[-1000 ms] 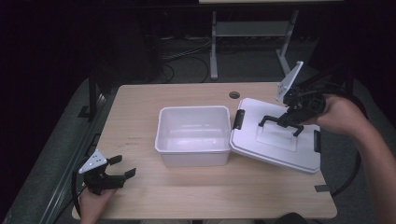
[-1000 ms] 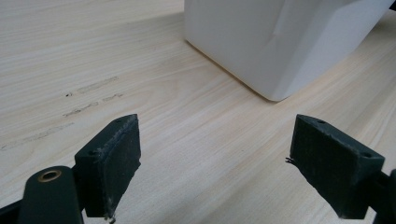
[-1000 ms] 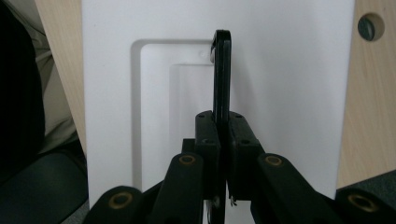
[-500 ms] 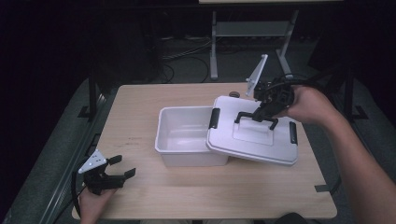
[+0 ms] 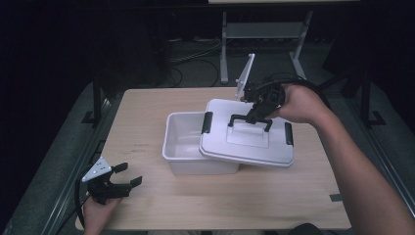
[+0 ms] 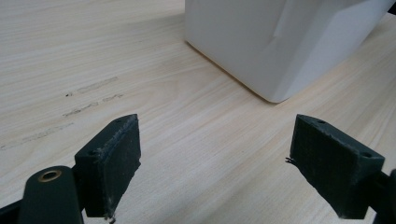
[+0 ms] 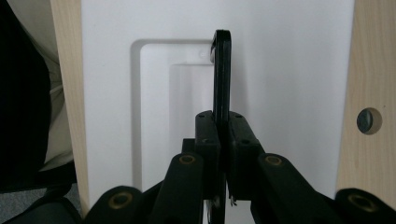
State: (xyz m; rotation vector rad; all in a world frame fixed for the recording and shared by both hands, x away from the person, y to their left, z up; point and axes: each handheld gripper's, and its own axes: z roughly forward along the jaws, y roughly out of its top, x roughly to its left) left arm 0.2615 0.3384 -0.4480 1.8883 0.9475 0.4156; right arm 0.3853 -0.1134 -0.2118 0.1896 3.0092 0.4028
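While your right gripper [image 5: 252, 116] had its jaws clamped on the lid's black handle [image 7: 221, 70], the lid [image 5: 249, 139] hung half over the white bin [image 5: 183, 147]. Seating it called for squaring it above the bin's rim; your left gripper [image 5: 122, 178], jaws apart, idled well apart from the bin on the worktop [image 5: 147, 107].

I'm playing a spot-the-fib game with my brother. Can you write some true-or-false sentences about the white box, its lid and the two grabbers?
1. The right gripper is clamped on the lid's black handle. True.
2. The lid sits flat and square on the box. False: it is tilted and offset, covering just the box's right part.
3. The left gripper is holding the box. False: its jaws stand open over the bare table, apart from the box.
4. The part of the box that is uncovered looks empty. True.
5. The lid has black latches at its ends. True.
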